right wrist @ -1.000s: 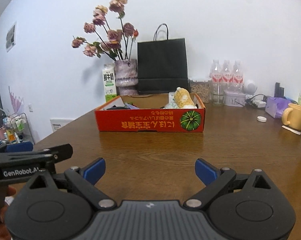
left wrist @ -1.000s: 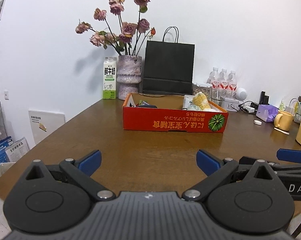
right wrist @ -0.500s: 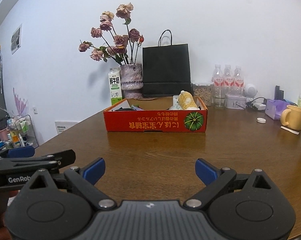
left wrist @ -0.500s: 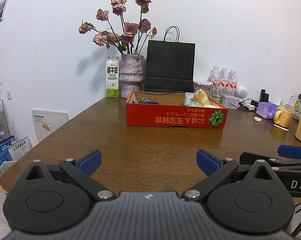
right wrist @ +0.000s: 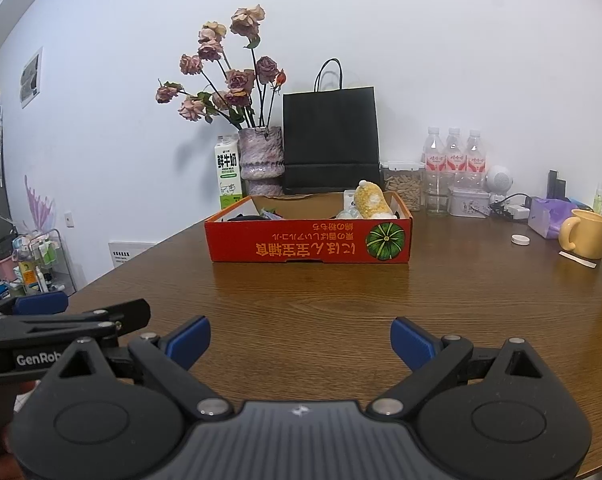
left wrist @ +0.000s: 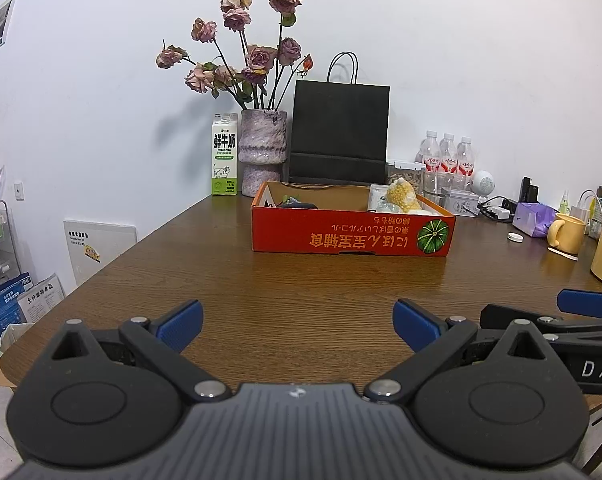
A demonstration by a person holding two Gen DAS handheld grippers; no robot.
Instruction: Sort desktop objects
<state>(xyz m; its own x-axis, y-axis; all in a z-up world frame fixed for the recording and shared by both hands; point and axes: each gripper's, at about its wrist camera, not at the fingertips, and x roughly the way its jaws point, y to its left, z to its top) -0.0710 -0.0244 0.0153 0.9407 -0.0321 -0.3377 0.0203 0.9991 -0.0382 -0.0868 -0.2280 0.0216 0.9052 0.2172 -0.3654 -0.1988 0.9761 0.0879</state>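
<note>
A red cardboard box (left wrist: 353,234) (right wrist: 309,242) with a pumpkin picture stands in the middle of the brown table (left wrist: 301,280). Inside it lie a yellow plush corn cob (left wrist: 401,198) (right wrist: 371,200), a dark item at the left, and other small items I cannot make out. My left gripper (left wrist: 297,326) hovers open over the near table edge, well short of the box, with nothing between its blue pads. My right gripper (right wrist: 300,340) is open and empty too, level with the left one. Each gripper shows at the side of the other's view.
Behind the box stand a milk carton (left wrist: 224,154), a vase of dried roses (left wrist: 262,152) and a black paper bag (left wrist: 339,132). At the right are water bottles (left wrist: 447,156), a jar, a purple tissue pack (right wrist: 549,216), a yellow mug (right wrist: 585,234) and a white cap (right wrist: 520,239).
Both grippers have drawn back from the box and risen slightly; the box looks smaller and farther. Their jaws have stayed open and empty.
</note>
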